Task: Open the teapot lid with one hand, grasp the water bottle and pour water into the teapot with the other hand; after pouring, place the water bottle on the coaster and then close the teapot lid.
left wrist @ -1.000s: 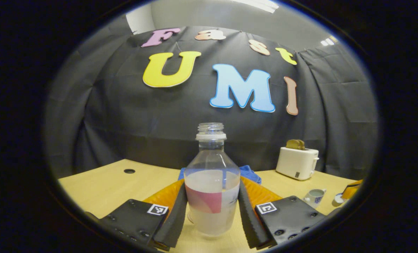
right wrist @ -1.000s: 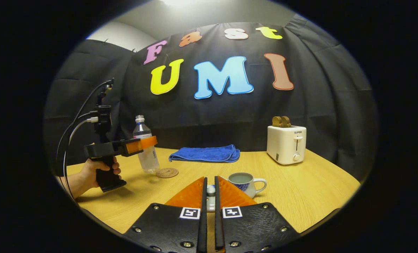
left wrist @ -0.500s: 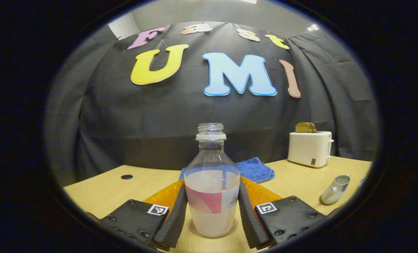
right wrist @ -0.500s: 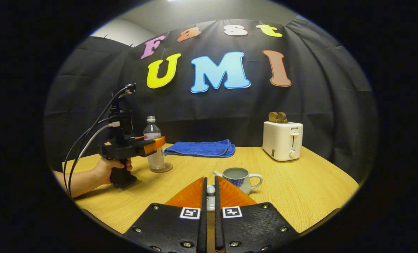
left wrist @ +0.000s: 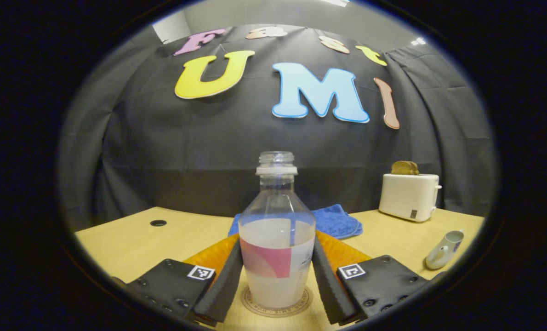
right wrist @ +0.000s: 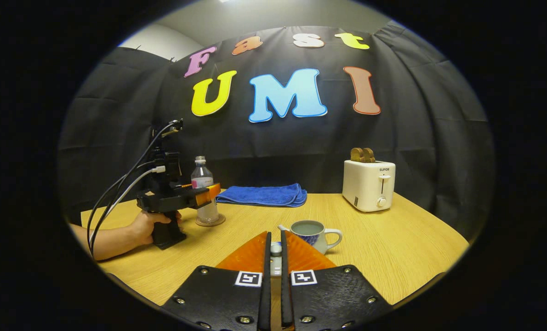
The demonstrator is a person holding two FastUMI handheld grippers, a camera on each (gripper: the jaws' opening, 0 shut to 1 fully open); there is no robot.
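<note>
Two fingers of the left gripper (left wrist: 277,276) pinch the bottle (left wrist: 277,248) standing on the coaster (left wrist: 277,301), while the right gripper (right wrist: 273,257), pressed on the lid (right wrist: 276,250) just behind the open teapot (right wrist: 311,233), could drop it if it slackens.

L cam close behind bottle (left wrist: 276,243); R cam farther, table-level; both face toaster (right wrist: 368,185).

The water bottle (left wrist: 276,239) is clear, smooth plastic with a paper-like label. The table (right wrist: 393,243) looks like matt pale wood; the towel (right wrist: 264,195) is soft, nubby cloth.
</note>
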